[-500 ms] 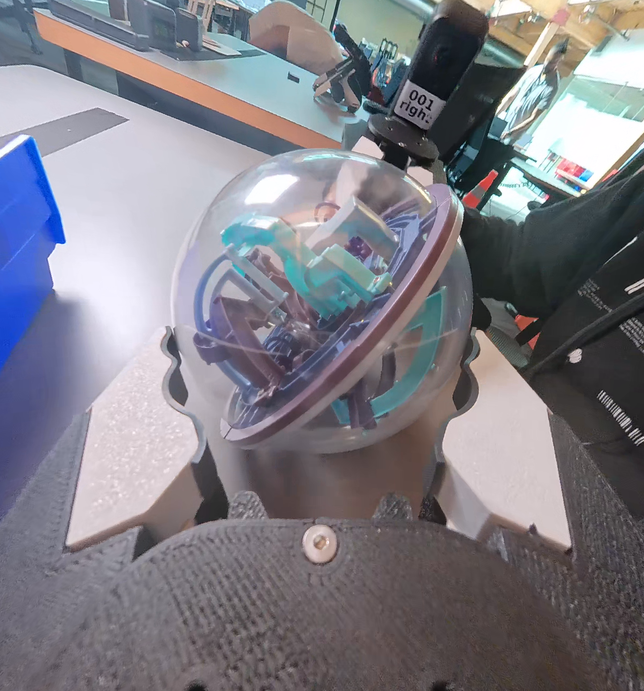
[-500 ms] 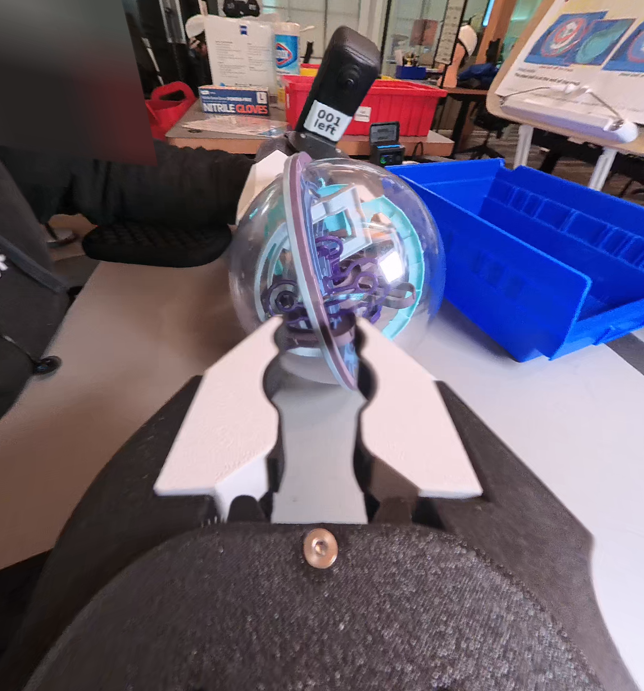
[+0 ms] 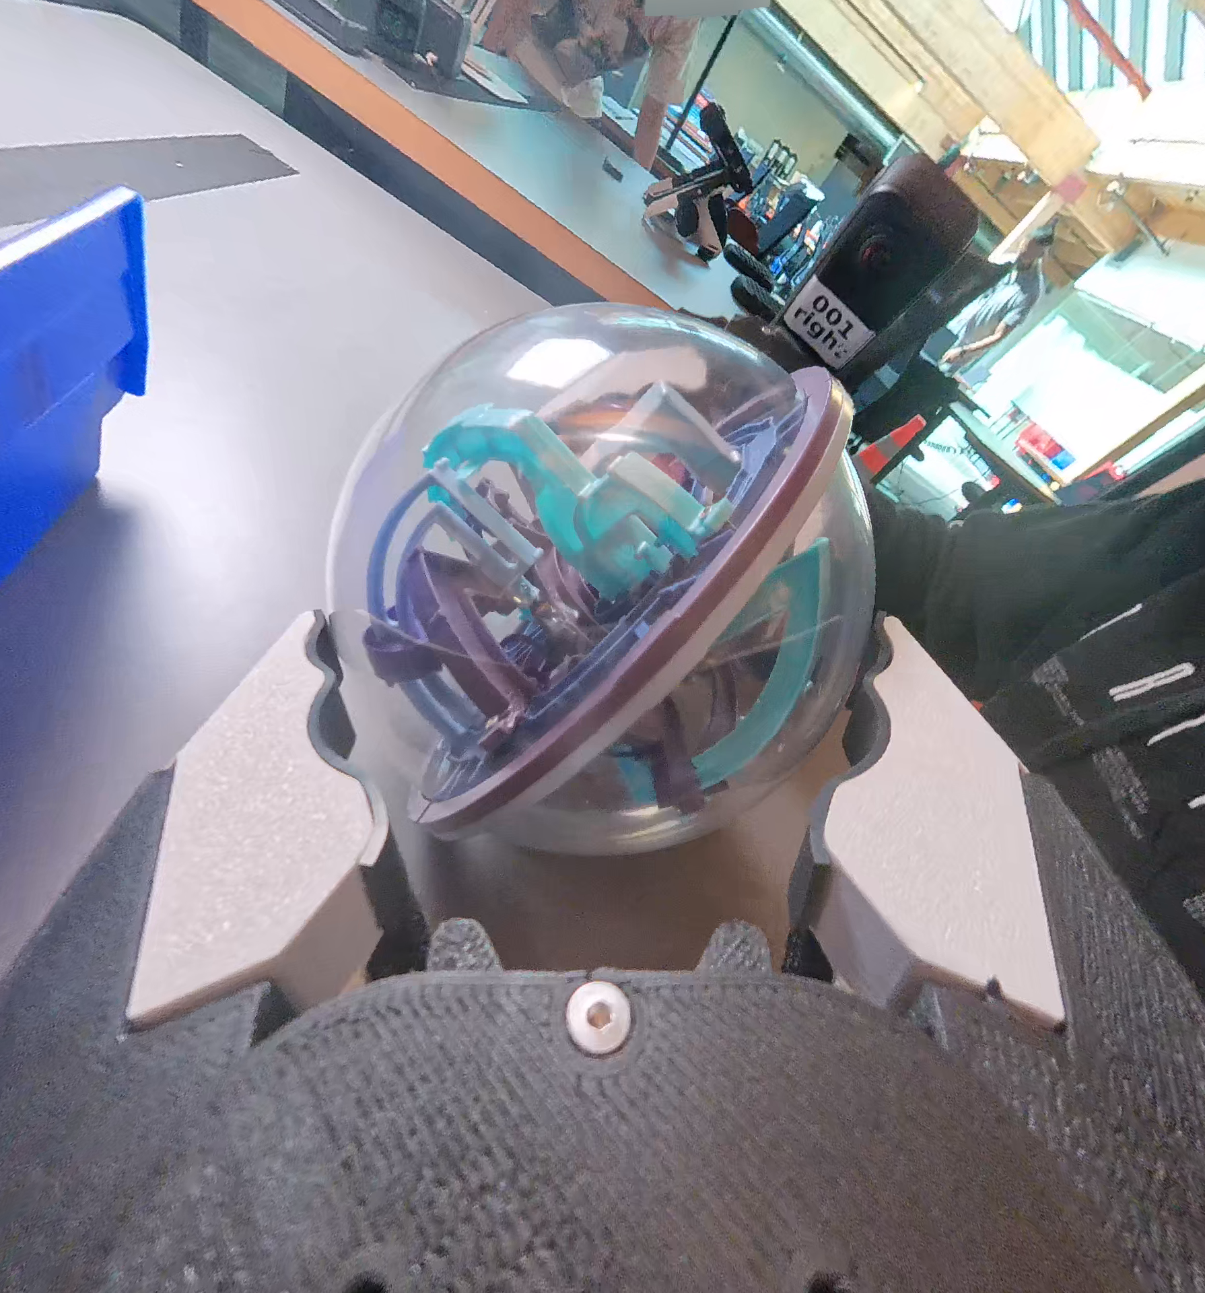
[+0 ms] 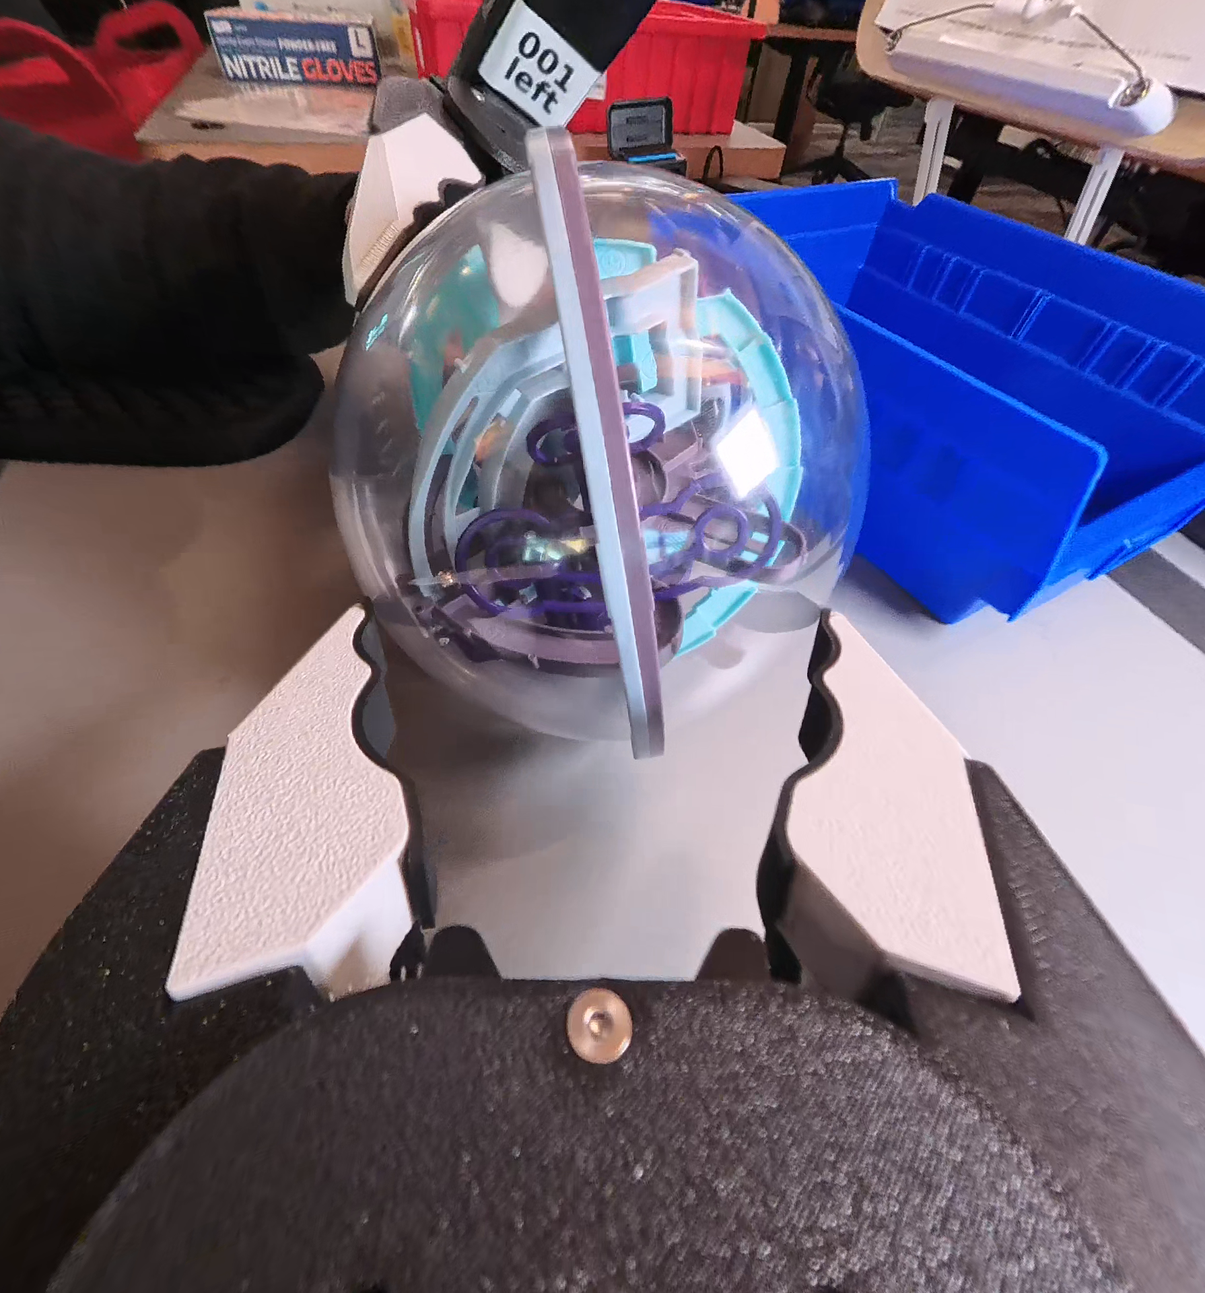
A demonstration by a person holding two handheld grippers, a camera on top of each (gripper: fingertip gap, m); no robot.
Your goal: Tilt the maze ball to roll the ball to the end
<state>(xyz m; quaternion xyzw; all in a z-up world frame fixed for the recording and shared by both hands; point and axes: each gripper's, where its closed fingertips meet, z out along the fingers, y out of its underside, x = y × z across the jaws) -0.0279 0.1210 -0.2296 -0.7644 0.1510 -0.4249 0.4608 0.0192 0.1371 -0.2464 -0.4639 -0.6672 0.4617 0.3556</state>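
Clear plastic maze ball (image 3: 600, 581) sat just beside the blue bin (image 4: 1005, 420), on the side away from the bin's open front, low over the grey table (image 3: 236, 350). Whether it touched the tabletop could not be told.

The left gripper (image 3: 600, 665) had its jaws spread wide around the sphere, one dark pad on each flank and both apparently in contact, so it was carrying the ball. The right gripper (image 4: 593, 630) came in from the opposite side, also wide apart. Its fingertips (image 4: 369, 630) sat at the ball's lower flanks with no clear squeeze, so I count it as not gripping (a helper at best).

Risks, as I judge them:
- The smooth curved shell was held on two small pads, so a fast tilt could spin or squirt the sphere out towards the bin.
- If the right jaws closed off-centre, or onto the purple equator ring (image 4: 586, 420), they could knock the ball askew.
- A jolt could drop the inner ball off its track. I could not pick that ball out among the teal and purple rails, so progress was unclear.
- Tilting towards the bin risked bumping its wall.
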